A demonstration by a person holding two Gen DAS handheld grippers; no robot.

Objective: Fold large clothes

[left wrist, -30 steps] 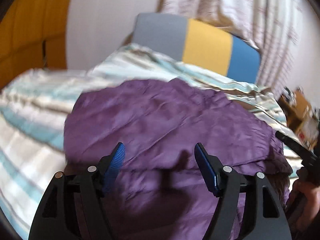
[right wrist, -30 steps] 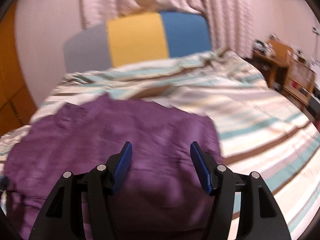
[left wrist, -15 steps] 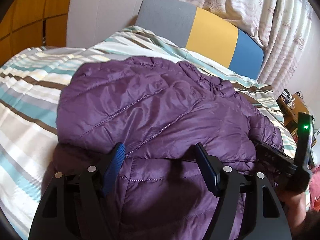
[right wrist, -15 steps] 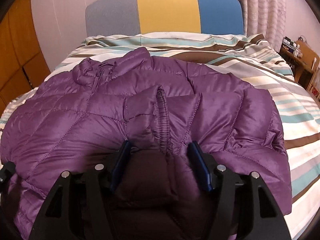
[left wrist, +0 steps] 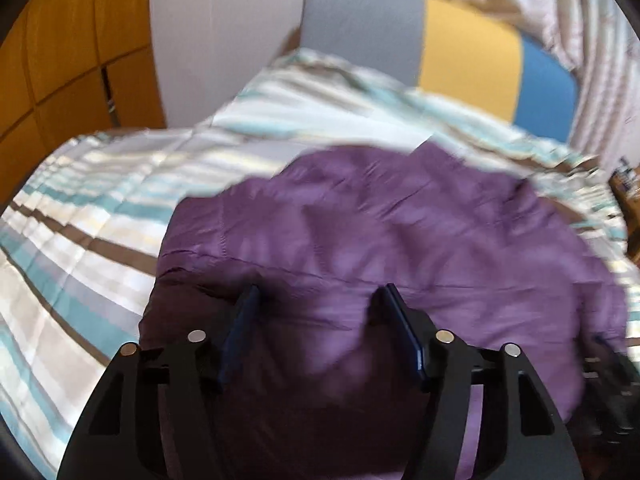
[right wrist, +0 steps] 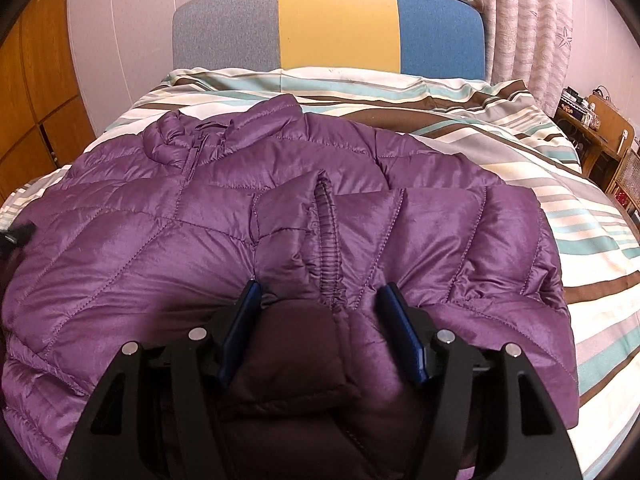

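A purple quilted puffer jacket (right wrist: 160, 240) lies spread on the striped bed, collar toward the headboard, one sleeve folded across its front with the elastic cuff (right wrist: 326, 236) near the middle. My right gripper (right wrist: 320, 300) is open, its blue fingers low over the jacket's near edge on either side of the cuff. The left wrist view is blurred: the jacket (left wrist: 400, 240) fills its middle and my left gripper (left wrist: 320, 304) is open just above the near part of the fabric. Neither gripper holds anything.
The bed has a striped cover (right wrist: 580, 232) (left wrist: 80, 240) and a grey, yellow and blue headboard (right wrist: 336, 24). Wooden cabinets (left wrist: 60, 60) stand left; curtains (right wrist: 532, 20) and a small wooden table (right wrist: 600, 128) stand right.
Both grippers dropped toward the jacket's near edge over the last second. The right one has since held nearly still; the left view is again blurred, swinging left.
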